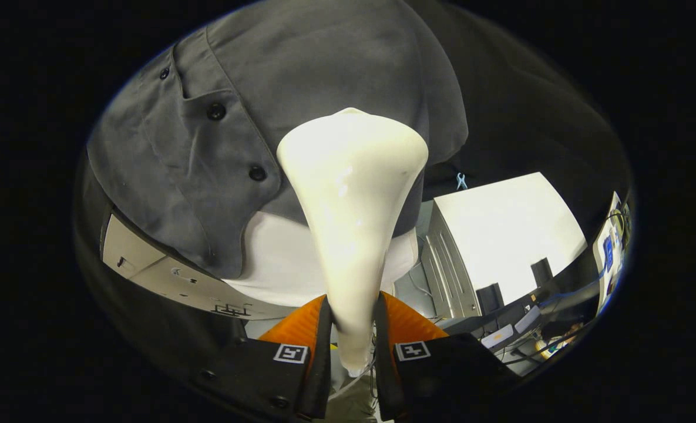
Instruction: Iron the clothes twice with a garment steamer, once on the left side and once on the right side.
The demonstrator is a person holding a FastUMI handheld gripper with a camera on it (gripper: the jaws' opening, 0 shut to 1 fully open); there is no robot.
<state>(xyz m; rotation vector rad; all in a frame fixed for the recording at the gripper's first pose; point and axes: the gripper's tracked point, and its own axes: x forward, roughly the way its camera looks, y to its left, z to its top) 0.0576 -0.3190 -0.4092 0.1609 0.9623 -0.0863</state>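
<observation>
Between the two orange-and-black fingers [303, 335] of the tool [352, 343], the white garment steamer [352, 194] is clenched by its narrow handle, both fingers pressing on it, likely so the wide head at 12 o'clock points squarely at the cloth. Beyond the head hangs the grey shirt [301, 82], its button placket [230, 141] running toward 10 o'clock; the head appears to sit right of the placket, though whether it touches the fabric cannot be told, since its face is turned away. A white undershirt [271, 258] shows below the hem. At 4 o'clock stands a white cabinet [506, 229] beside a cluttered counter [535, 335], its items too small to make out.
</observation>
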